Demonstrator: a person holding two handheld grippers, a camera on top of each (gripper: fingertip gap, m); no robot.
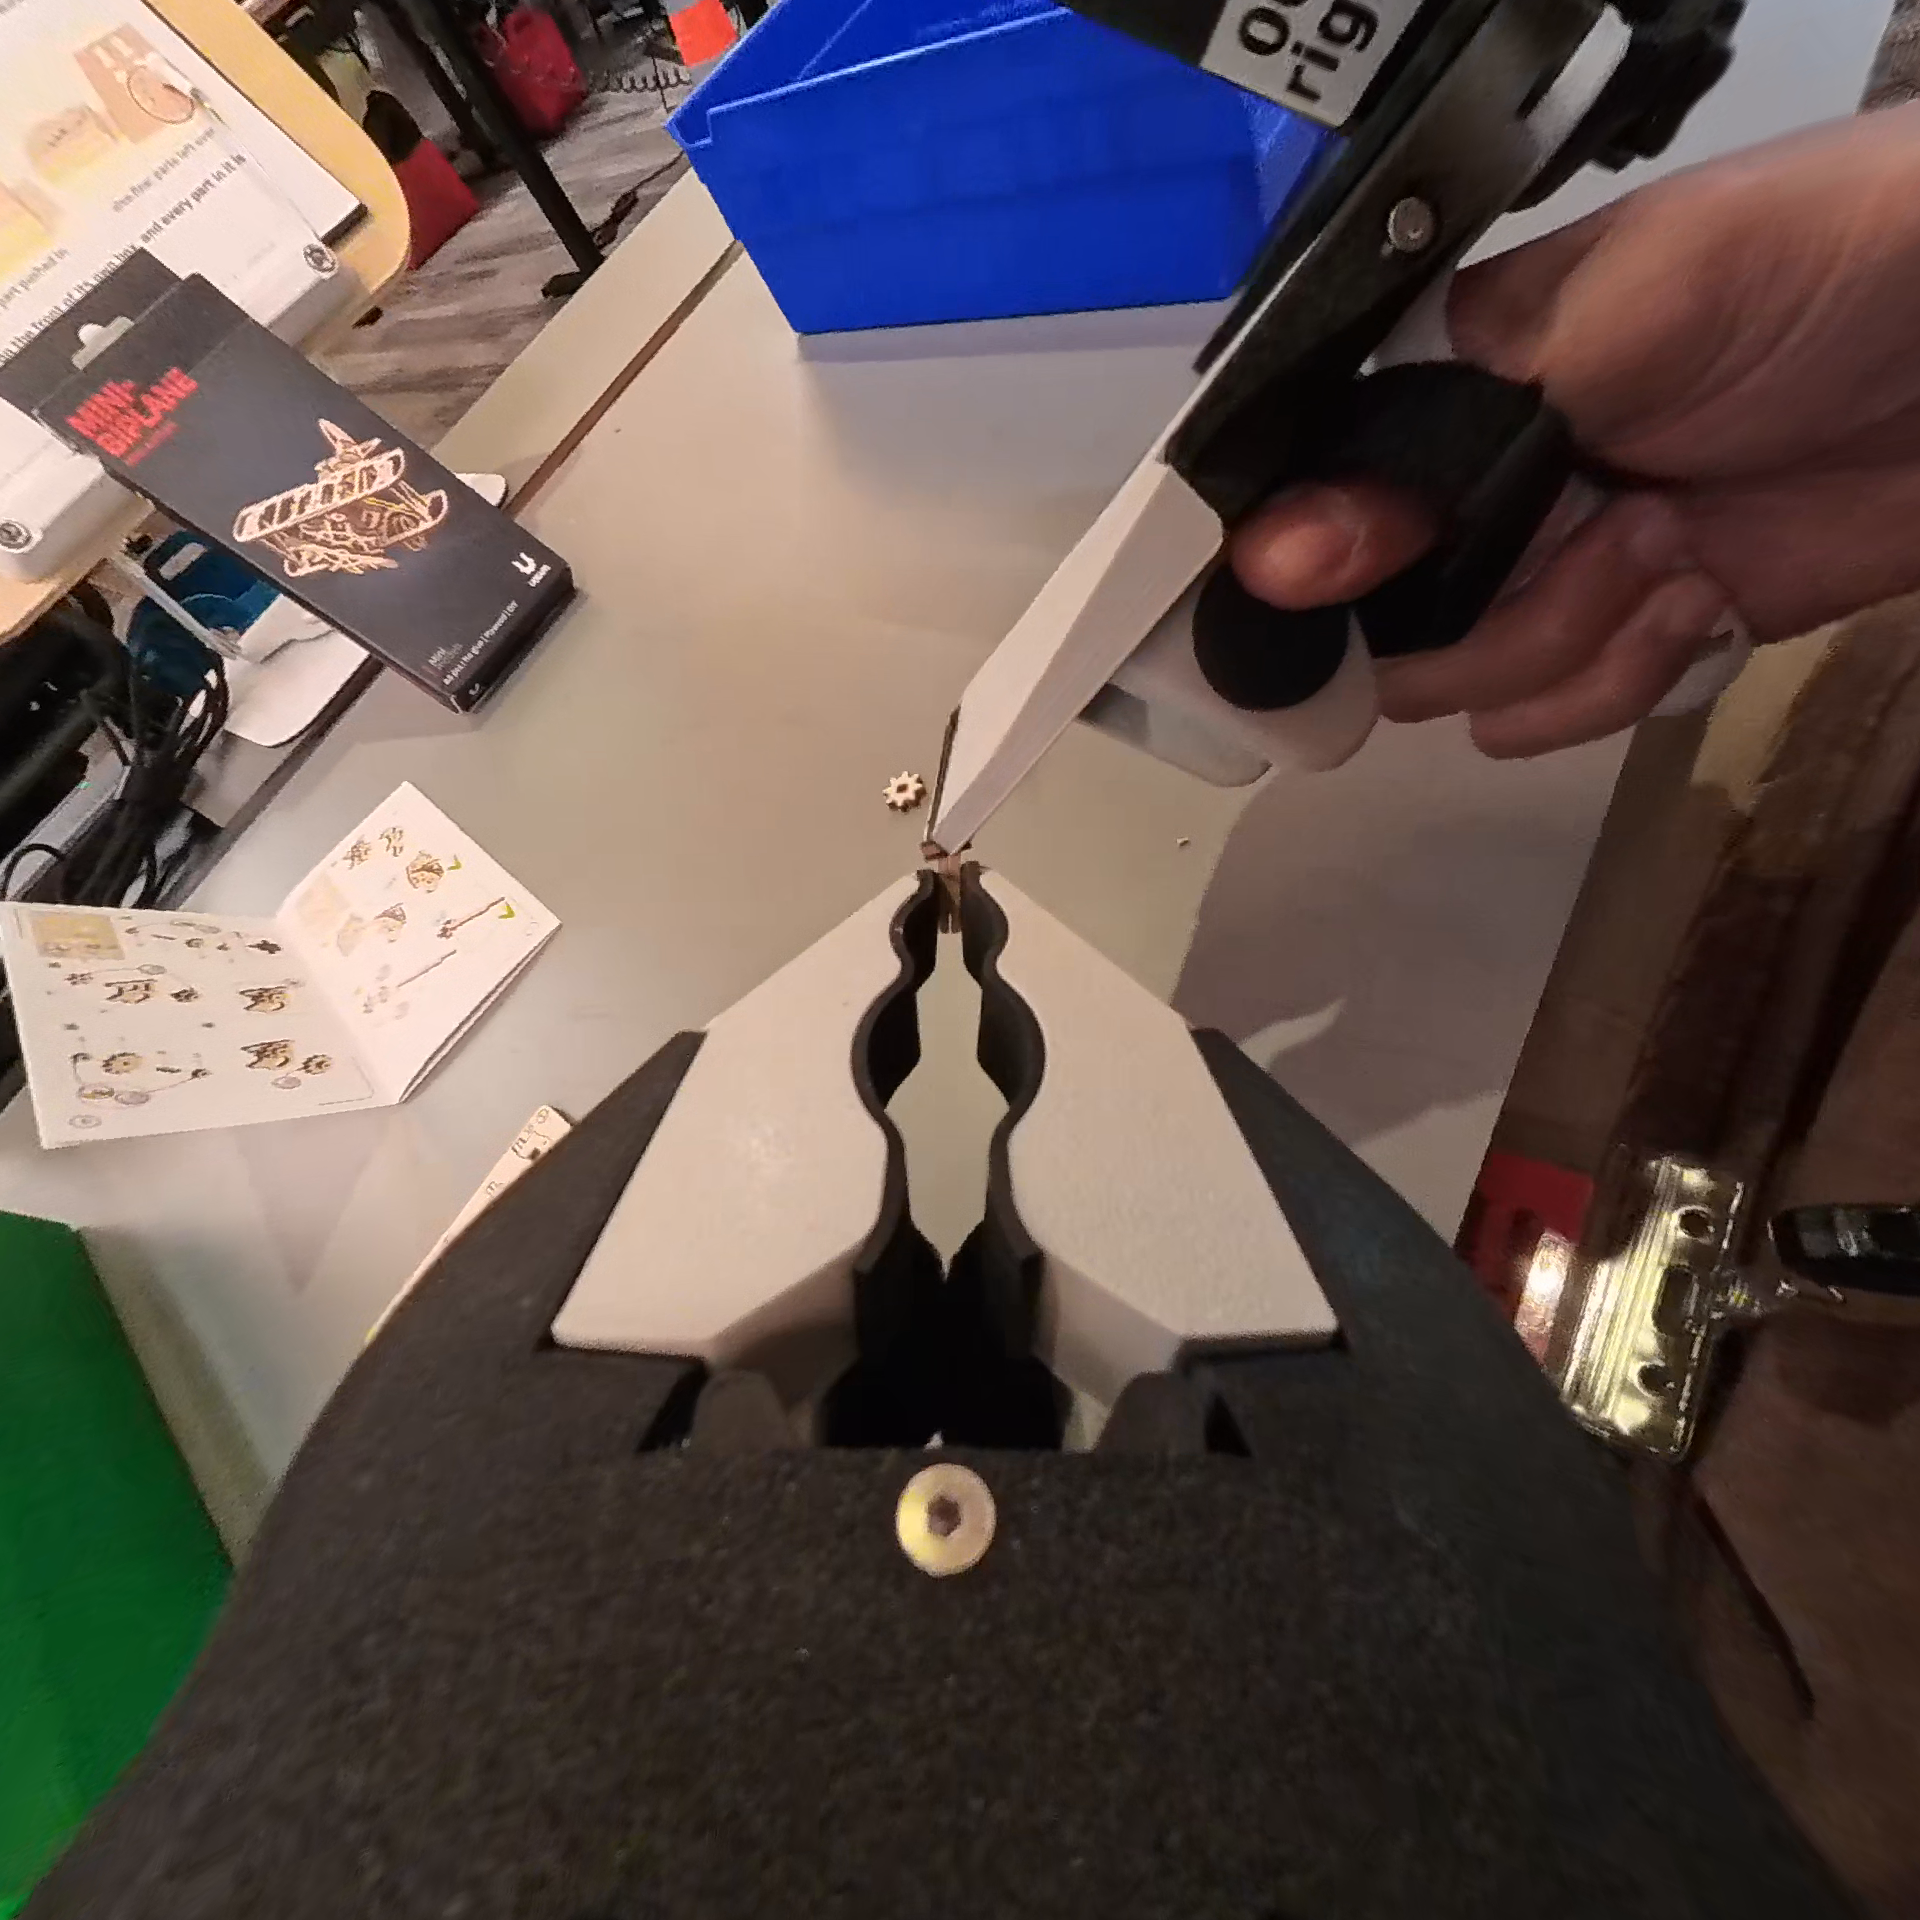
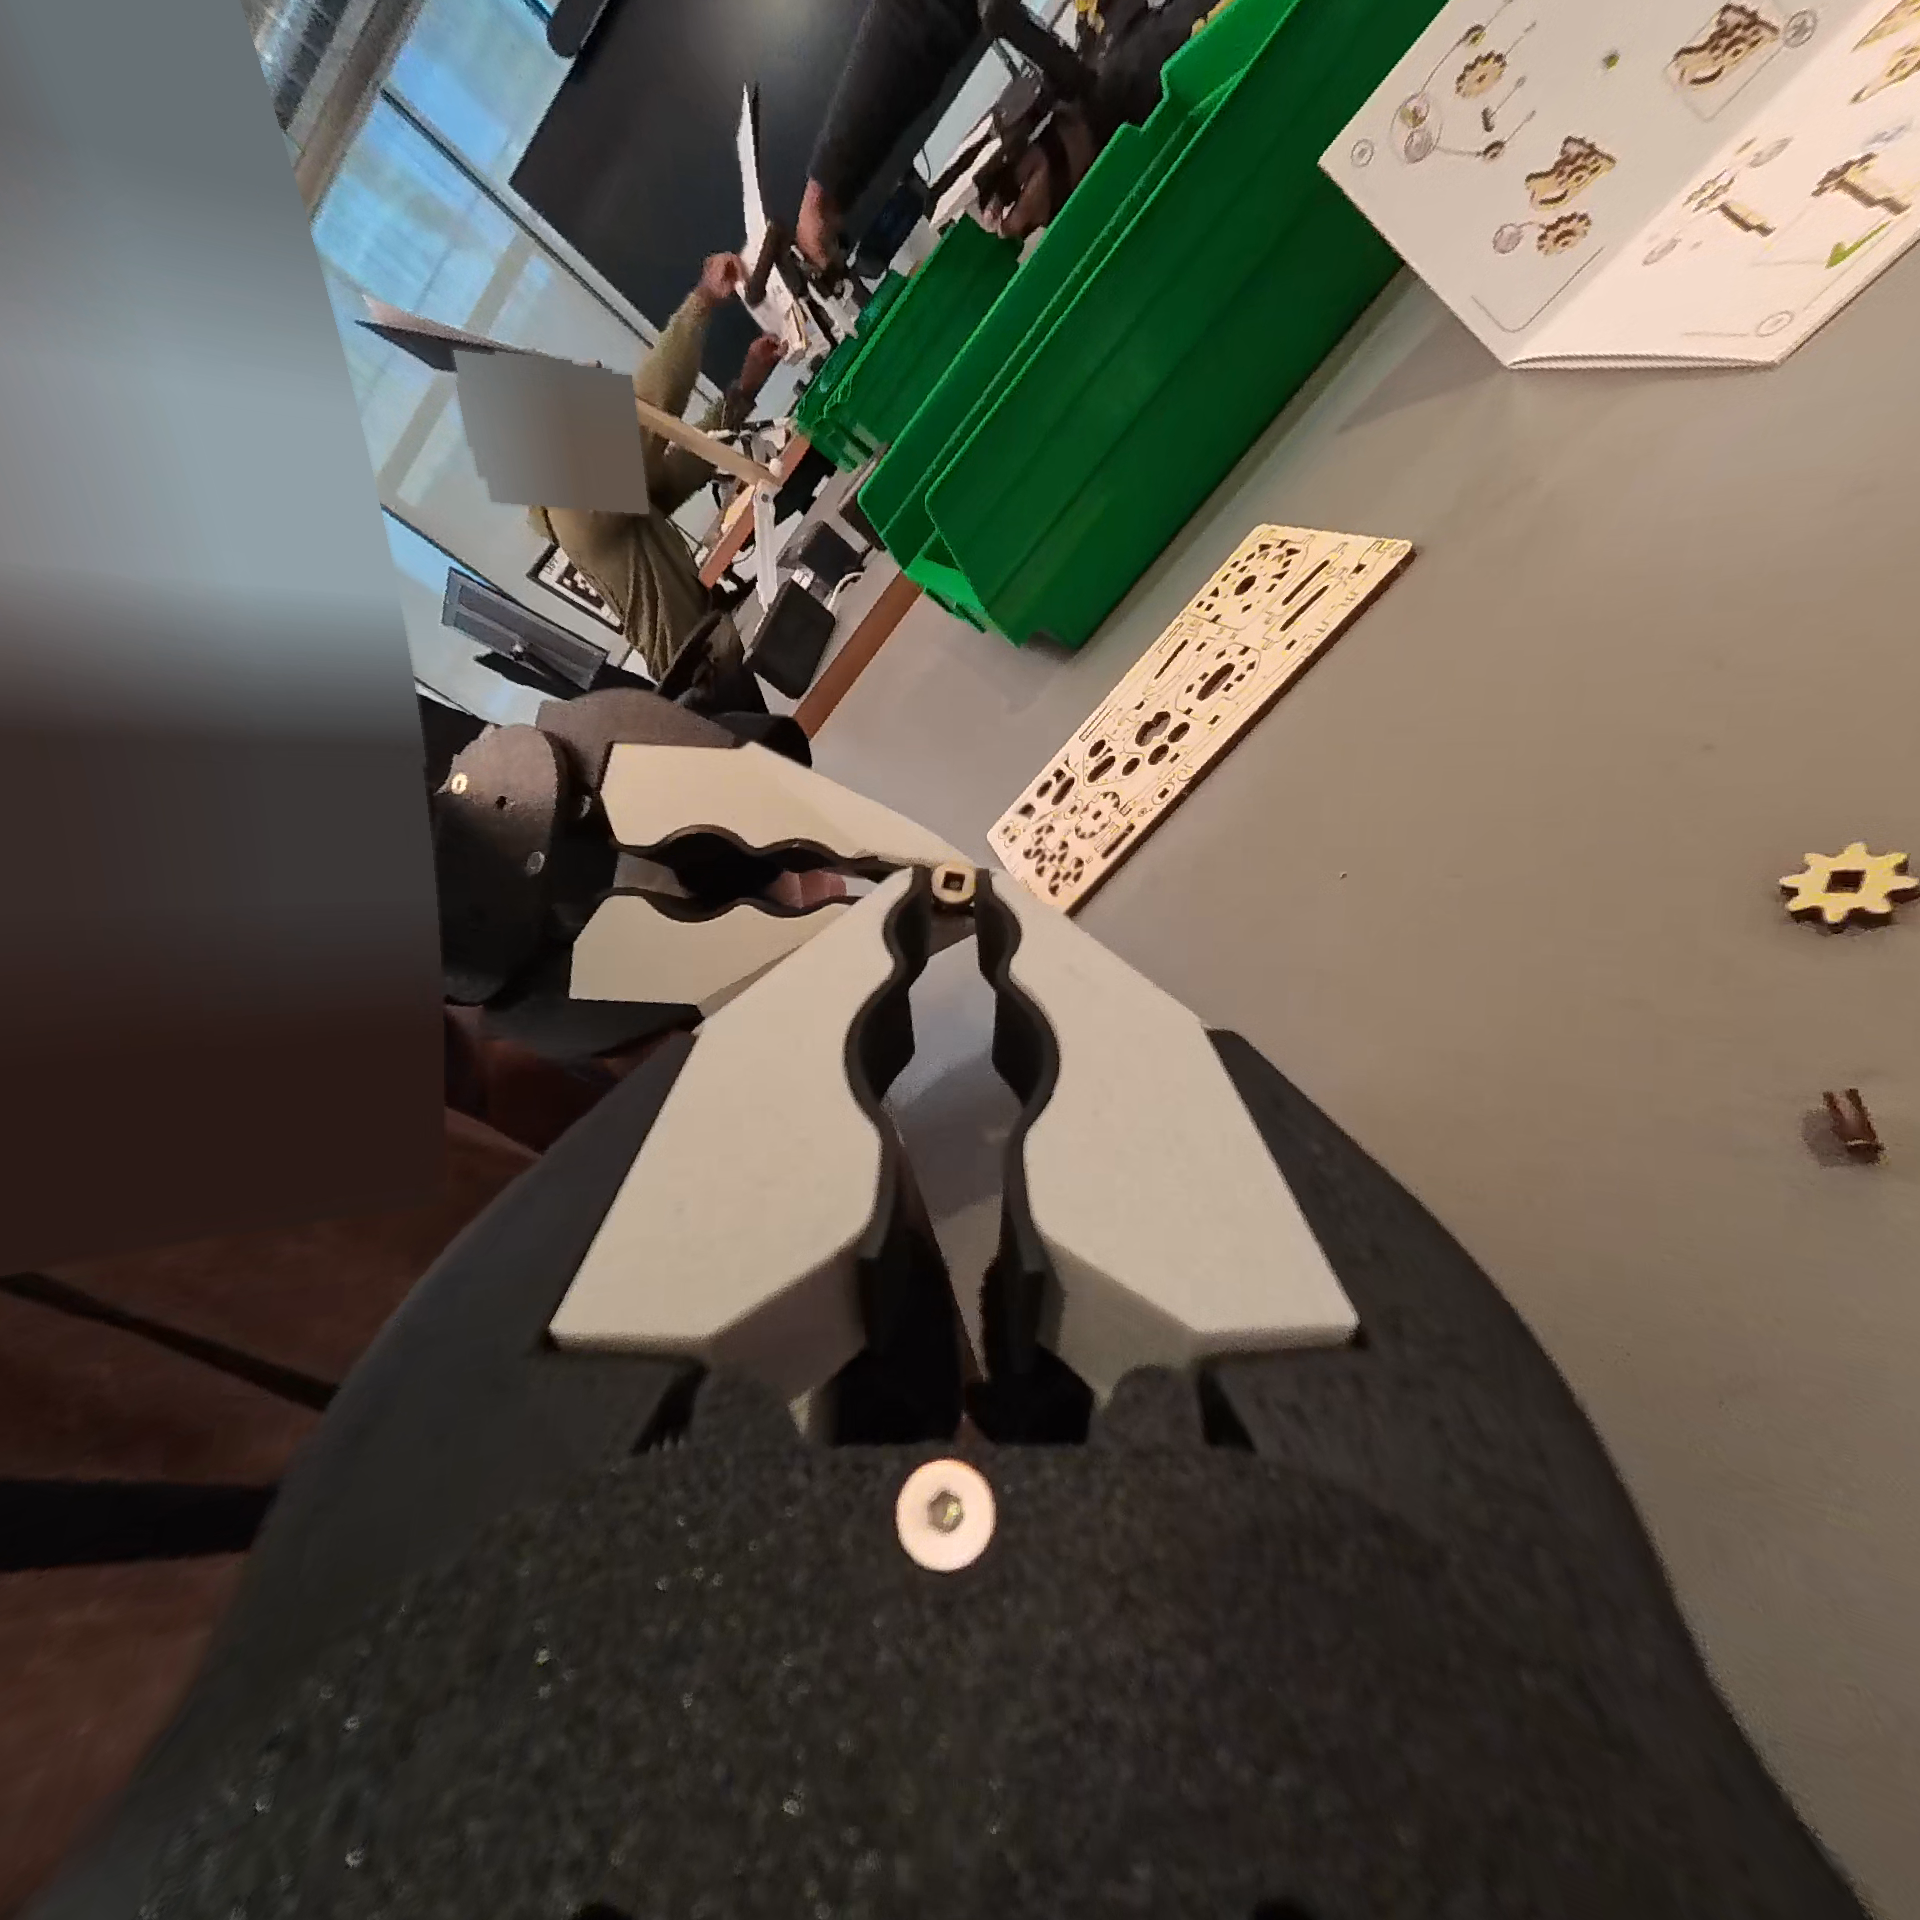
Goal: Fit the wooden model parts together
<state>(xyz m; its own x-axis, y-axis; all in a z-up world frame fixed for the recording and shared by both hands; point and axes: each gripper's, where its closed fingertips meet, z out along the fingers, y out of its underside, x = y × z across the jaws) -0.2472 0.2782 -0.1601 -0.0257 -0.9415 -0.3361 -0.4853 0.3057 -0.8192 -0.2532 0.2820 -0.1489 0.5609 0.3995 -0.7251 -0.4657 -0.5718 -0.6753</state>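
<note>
Two grippers meet tip to tip above the grey table (image 1: 727, 540). The left gripper (image 1: 948, 883) has its two fingers drawn together on one small wooden part (image 1: 949, 902), pinched at the very tips. The right gripper (image 2: 953, 883), held in a person's hand (image 1: 1621, 499), likewise clamps one small wooden piece with a square hole (image 2: 954, 885), and in the left wrist view its tips come down onto the left gripper's part, the two pieces touching or nearly so; the join itself is too small to read. One loose wooden gear (image 1: 903, 794) lies flat on the table just beside the meeting tips, and one small dark peg (image 2: 1849, 1122) lies near the gear. One flat wooden parts sheet (image 2: 1205, 717), with many cut-outs, lies on the table beyond the tips in the right wrist view. One open instruction booklet (image 1: 281, 977) lies farther from the gear, with one black product box (image 1: 301, 488) past it. One blue bin (image 1: 987, 177) stands at the table's far end, and a stack of green bins (image 2: 1091, 416), at least two nested, sits near the booklet.
</note>
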